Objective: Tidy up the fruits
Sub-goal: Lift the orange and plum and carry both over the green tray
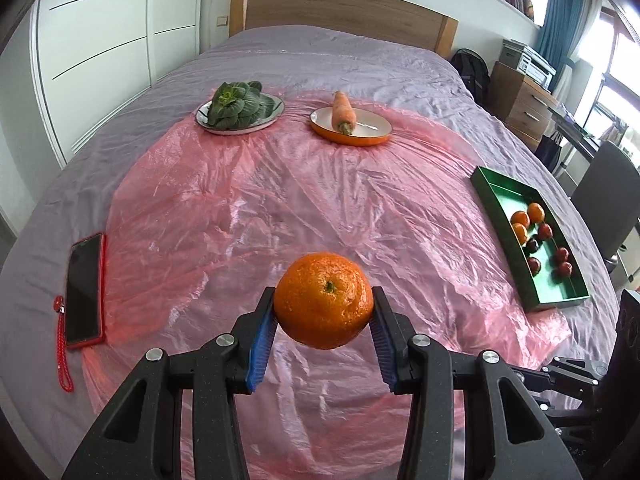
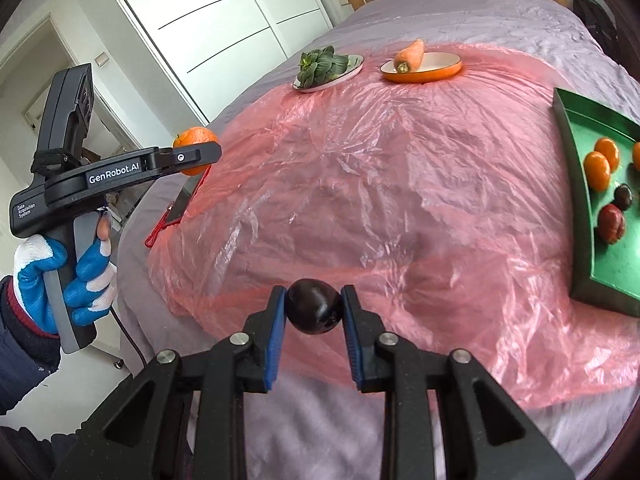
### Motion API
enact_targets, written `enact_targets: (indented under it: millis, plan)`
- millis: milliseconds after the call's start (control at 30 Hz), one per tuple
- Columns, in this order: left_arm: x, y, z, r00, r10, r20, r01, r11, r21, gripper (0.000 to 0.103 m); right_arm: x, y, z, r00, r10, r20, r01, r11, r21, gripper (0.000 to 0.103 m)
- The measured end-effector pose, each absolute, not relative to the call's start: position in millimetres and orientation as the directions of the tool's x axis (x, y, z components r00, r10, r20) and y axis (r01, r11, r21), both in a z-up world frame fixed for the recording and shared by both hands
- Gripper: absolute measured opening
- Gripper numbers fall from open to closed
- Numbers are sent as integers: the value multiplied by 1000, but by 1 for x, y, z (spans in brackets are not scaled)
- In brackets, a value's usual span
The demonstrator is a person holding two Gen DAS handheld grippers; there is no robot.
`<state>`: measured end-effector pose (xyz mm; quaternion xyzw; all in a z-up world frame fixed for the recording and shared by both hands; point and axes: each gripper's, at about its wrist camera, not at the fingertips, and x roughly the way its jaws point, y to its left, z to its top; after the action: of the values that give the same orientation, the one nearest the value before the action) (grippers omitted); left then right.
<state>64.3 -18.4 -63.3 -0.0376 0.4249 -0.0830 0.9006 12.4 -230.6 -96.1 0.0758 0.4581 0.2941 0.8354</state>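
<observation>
My left gripper (image 1: 323,304) is shut on an orange mandarin (image 1: 323,300) and holds it above the pink plastic sheet (image 1: 280,200). It also shows in the right wrist view (image 2: 196,156), with the mandarin (image 2: 192,138) in it. My right gripper (image 2: 314,310) is shut on a dark plum (image 2: 314,312) above the near edge of the sheet. A green tray (image 1: 492,196) at the right holds several mandarins (image 1: 535,212) and dark red plums (image 1: 564,269); it also shows in the right wrist view (image 2: 576,168).
A white plate with leafy greens (image 1: 236,104) and an orange dish with a carrot (image 1: 344,114) sit at the far side of the bed. A phone in a red case (image 1: 84,288) lies at the left. A chair (image 1: 608,204) and a drawer unit (image 1: 520,100) stand at the right.
</observation>
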Motion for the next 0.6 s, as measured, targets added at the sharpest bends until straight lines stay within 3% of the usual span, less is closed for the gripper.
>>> enact_targets:
  millis: [600]
  plan:
    - [49, -196, -35, 554, -338, -761, 399, 910, -114, 39, -27, -405, -81, 610, 394, -688, -161, 911, 379, 47]
